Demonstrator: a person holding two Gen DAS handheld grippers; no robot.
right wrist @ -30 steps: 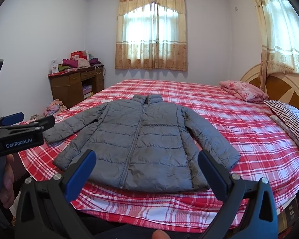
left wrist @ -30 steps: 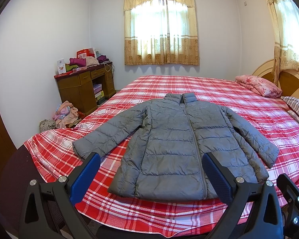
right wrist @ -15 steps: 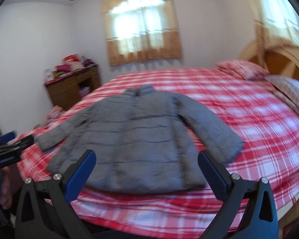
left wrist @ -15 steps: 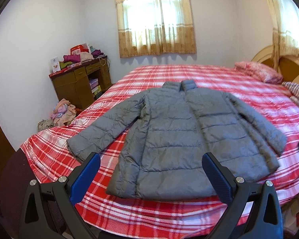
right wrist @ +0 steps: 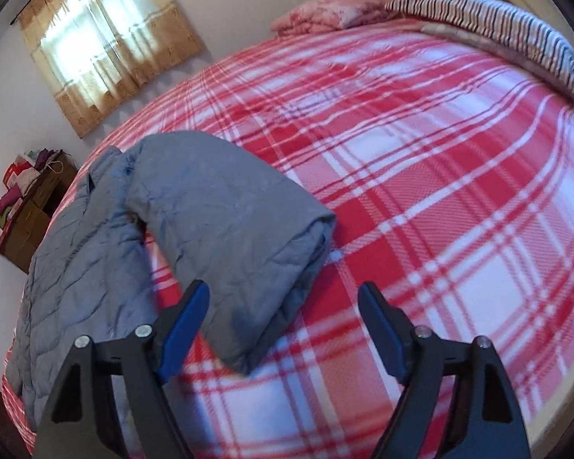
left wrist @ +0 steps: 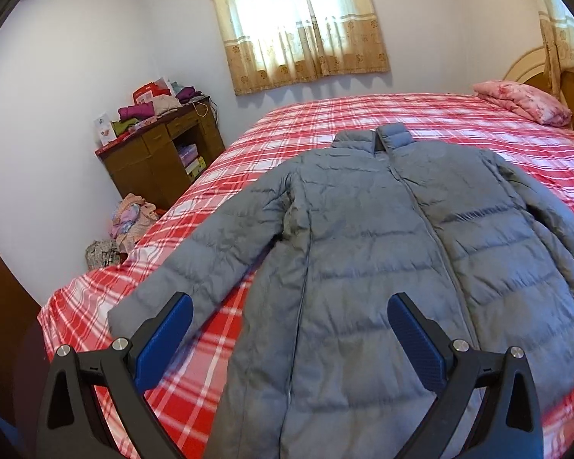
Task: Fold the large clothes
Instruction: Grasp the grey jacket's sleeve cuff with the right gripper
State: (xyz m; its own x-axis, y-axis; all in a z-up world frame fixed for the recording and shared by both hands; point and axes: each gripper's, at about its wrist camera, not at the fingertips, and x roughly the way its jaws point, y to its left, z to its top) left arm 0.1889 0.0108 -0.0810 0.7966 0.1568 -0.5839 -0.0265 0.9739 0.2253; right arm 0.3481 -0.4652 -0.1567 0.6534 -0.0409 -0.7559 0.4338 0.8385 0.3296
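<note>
Right wrist view: the right gripper (right wrist: 283, 329) is closing over the jacket's (right wrist: 95, 252) sleeve cuff (right wrist: 271, 290).
Its fingers (right wrist: 183, 317) are gripping nothing; the left gripper (left wrist: 287, 340) is hanging released above the jacket (left wrist: 363, 267) on the bed (left wrist: 325, 122).

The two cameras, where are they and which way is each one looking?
Left wrist: sits on the left tongs, looking down over the grey jacket toward the window; only its own open fingers show.
Right wrist: sits on the right tongs, tilted, looking down at the jacket's sleeve and the striped pillow; its closing fingers show, nothing pinched.
Shared: jacket, red plaid bed, window, desk.
</note>
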